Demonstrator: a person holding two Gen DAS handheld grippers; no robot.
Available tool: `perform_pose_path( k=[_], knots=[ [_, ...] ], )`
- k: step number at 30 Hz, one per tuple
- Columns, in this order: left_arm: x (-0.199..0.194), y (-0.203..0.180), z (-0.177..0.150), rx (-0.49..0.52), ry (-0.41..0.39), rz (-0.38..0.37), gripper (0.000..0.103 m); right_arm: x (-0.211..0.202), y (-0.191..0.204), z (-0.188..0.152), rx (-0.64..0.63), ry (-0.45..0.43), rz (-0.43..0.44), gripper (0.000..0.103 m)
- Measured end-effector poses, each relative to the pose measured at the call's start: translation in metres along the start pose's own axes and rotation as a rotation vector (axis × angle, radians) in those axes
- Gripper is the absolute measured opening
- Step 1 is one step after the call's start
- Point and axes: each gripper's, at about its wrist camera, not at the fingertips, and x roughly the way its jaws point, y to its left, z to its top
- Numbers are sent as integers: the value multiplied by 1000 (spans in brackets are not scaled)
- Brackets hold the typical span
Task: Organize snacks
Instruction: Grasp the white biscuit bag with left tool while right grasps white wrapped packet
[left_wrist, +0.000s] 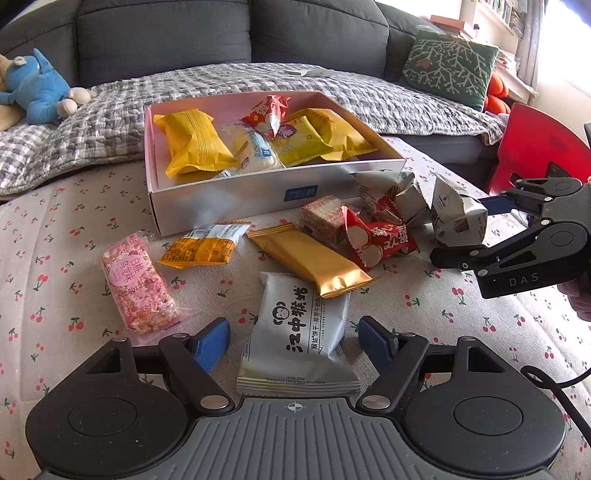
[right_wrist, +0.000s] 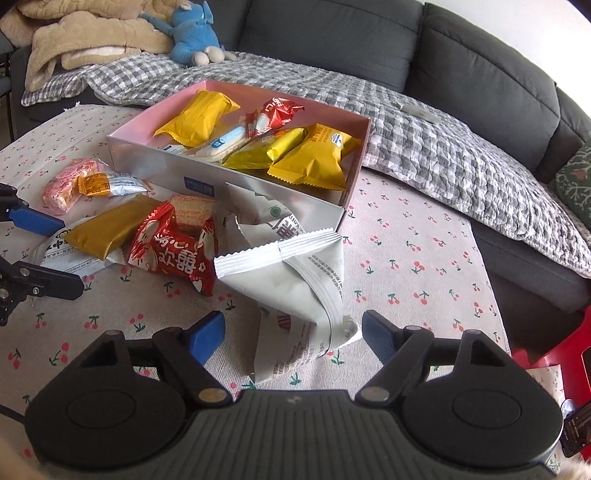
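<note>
- Left gripper (left_wrist: 293, 341), black with blue pads, hangs with its jaws apart on either side of a silver-grey foil packet with a monkey logo (left_wrist: 295, 332); the pads do not touch it, and the packet lies flat on the cherry-print tablecloth (left_wrist: 55, 266).
- Left of that packet lies a pink puffed-rice bar in clear wrap (left_wrist: 138, 282); beyond it an orange-and-white sachet (left_wrist: 203, 245) and a long gold foil bar (left_wrist: 312, 260).
- Behind them stands a shallow white cardboard box with a pink lining (left_wrist: 221, 192), already holding yellow, white and red packets.
- Near the box's right corner sits a red foil packet with white characters (left_wrist: 376, 238).
- Right gripper (right_wrist: 293, 334) is likewise open, straddling a pale grey-green pyramid-shaped pouch (right_wrist: 295, 280) that rests on the cloth; neither pad presses it.
</note>
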Motion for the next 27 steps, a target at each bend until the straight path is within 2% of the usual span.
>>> perform_pose_path(
  k=[5,9,13,18,27],
  knots=[
    [2,-5,-1,14,-15,10,76,3,1,0,-8,-1,-18,72],
    [2,-3,0,-5,-25,26,68,2,1,0,-6,-4,-34,66],
    [-1,-2,-1,-17,-26,37,61,1,1,1,-17,-4,-60,54],
    [-3,-4,-1,-16,-24,47,49,-1,3,1,-38,-19,-61,47],
    [-7,-4,2,-46,12,60,45,-6,8,4,-56,-31,-27,40]
  ],
)
